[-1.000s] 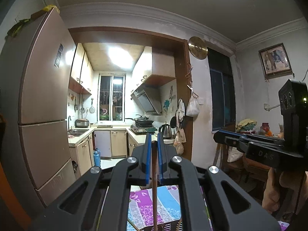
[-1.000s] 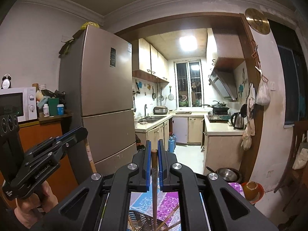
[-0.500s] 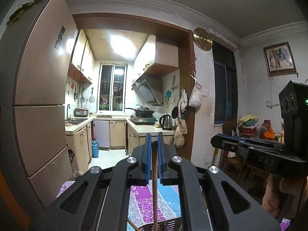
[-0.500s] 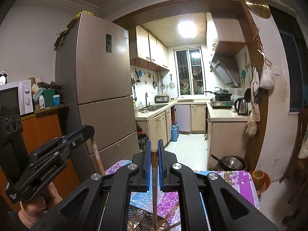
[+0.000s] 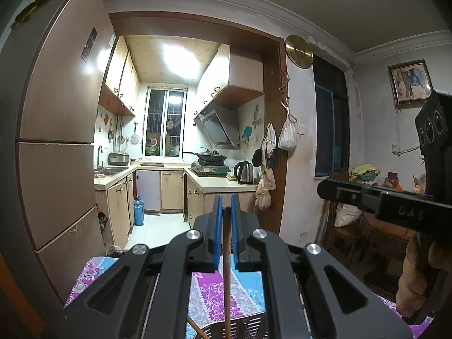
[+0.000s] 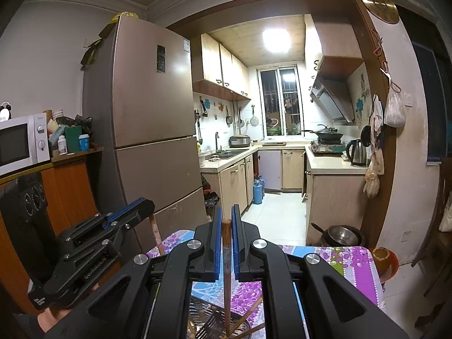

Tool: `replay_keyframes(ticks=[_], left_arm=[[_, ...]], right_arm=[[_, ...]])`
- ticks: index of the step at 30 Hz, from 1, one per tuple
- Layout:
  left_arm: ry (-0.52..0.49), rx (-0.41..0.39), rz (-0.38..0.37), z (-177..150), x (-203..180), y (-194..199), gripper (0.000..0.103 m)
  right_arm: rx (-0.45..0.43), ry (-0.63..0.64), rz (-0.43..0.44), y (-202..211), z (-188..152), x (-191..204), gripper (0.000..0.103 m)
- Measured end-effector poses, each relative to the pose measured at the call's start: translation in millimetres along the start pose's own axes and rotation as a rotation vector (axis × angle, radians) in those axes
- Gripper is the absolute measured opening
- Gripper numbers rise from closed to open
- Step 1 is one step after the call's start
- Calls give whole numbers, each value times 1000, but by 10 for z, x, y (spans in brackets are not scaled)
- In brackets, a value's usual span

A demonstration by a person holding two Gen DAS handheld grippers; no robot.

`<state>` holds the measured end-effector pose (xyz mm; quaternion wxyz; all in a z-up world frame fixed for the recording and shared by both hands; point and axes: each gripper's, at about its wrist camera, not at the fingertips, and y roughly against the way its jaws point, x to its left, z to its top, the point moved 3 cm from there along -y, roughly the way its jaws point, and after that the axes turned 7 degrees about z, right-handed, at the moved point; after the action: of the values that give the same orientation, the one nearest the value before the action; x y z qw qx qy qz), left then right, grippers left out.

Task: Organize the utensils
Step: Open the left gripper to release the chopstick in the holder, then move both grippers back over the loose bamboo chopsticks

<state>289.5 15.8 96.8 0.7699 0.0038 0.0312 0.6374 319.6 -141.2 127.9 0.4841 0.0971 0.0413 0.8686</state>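
**Chopsticks Gripped in Both Tongs, Sorting Far From Finished**

Clenched on a single wooden chopstick (image 5: 226, 265) at lower centre of the left wrist view: the left tongs (image 5: 224, 214), blue pads pinching the stick upright, its lower end dropping toward a slotted metal basket (image 5: 248, 329) at the bottom edge. Clenched likewise in the right wrist view: the right tongs (image 6: 226, 220), holding a patterned chopstick (image 6: 226, 260) vertically at lower centre, tip reaching down into a round metal holder (image 6: 243, 326) at the bottom of the frame. Beneath both, a floral-clothed counter (image 6: 347, 260) in purple and blue.

Visible at lower left of the right wrist view: the left tongs again, stick protruding below the pads. Visible at right of the left wrist view: the right tongs from the side, grip hidden there.

Loose in the holder at bottom of the right wrist view: several more chopsticks (image 6: 250, 312) leaning at angles, unsorted by the look of it. Judged from this: task in an early or middle stage, two sticks in hand, neither yet released into any final place, the crossed sticks below awaiting attention. Final destination for either stick: not discernible. Behind, a lit kitchen and tall refrigerator (image 6: 149, 107), no part in the work.
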Motion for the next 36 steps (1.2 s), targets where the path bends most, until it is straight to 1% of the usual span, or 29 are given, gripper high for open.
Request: replay_keyframes(ticks=[8,9,10,12,16,18,19,20,21,22,23,24,25,27,29,30,31,33,34,36], left_arm=[[-1,15,0,-38,-5,-74,5],[0,18,1,-36,2,-74,5],[1,20,6,-32,8,-77,6],[4,25,11,-27,28,-71,6],[12,21,26,13,73,22,16],[13,16,28,33,89,132,16],[11,7,25,58,92,246,19],[3,-1,24,71,91,381,26],[-3,-4,25,61,90,488,30],[-14,-11,15,46,79,684,37],[-20,-18,3,6,71,859,47],[-27,-14,-2,-54,64,1023,51],[-48,4,-10,-182,43,1234,52],[-64,51,-32,-454,17,1535,52],[-75,132,-65,-895,-27,1859,52],[-79,173,-65,-1133,-43,1990,52],[-71,208,-70,-1309,-46,2064,52],[-81,309,-75,-1769,-114,2169,52],[-79,340,-78,-1920,-137,2189,52],[-76,406,-96,-2187,-207,2201,49]], right_arm=[[1,4,7,-14,-27,19,8],[1,3,6,-15,-32,18,12],[-1,1,6,-12,-30,9,27],[-17,-3,3,29,-27,17,43],[-30,-2,-7,152,14,50,47],[-39,10,-17,318,52,113,48],[-43,20,-21,407,63,140,48],[-47,33,-28,523,70,181,49],[-51,49,-31,703,57,249,49],[-56,59,-30,833,33,291,50],[-62,71,-30,1019,-29,356,51],[-63,80,-25,1209,-128,421,52],[-64,82,-20,1345,-223,460,52],[-61,89,-20,1681,-570,607,53],[-48,82,-29,1906,-906,703,53],[-31,70,-38,2033,-1162,762,53],[-21,64,-49,2104,-1319,795,53],[20,37,-81,2262,-1775,864,53],[37,13,-85,2302,-1925,874,53],[87,-30,-105,2398,-2291,910,53]])
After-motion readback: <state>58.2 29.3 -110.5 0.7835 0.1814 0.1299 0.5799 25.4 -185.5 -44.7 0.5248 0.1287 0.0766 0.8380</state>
